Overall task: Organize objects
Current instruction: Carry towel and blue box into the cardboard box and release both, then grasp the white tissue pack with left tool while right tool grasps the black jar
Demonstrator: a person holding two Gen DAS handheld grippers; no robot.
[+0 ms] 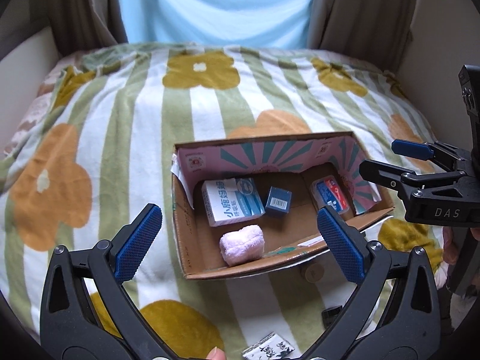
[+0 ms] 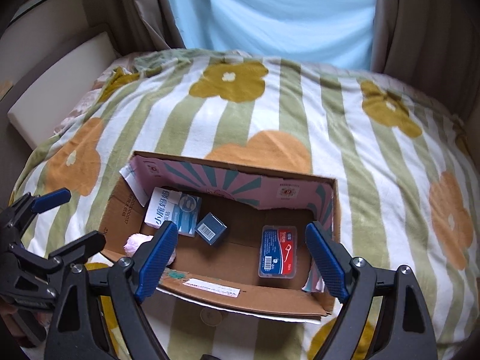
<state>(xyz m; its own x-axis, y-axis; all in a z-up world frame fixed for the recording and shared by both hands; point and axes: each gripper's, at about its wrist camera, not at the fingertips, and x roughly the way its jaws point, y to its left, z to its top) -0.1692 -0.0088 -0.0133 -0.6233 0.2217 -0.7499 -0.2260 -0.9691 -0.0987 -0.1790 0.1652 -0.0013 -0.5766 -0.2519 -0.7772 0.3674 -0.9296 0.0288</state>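
Both jaws wide and empty, left gripper [image 1: 240, 240] and right gripper [image 2: 240, 261] over the cardboard box [image 2: 120, 210] holding floss-pick case [image 2: 277, 250], plush [image 1: 241, 244], two cartons; likely between placements, next grab the sachet [image 1: 268, 351] on the blanket [image 1: 120, 120].

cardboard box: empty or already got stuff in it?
Not empty. The cardboard box holds a white carton, small dark blue box, floss pick case and pink plush, with bare floor between them.
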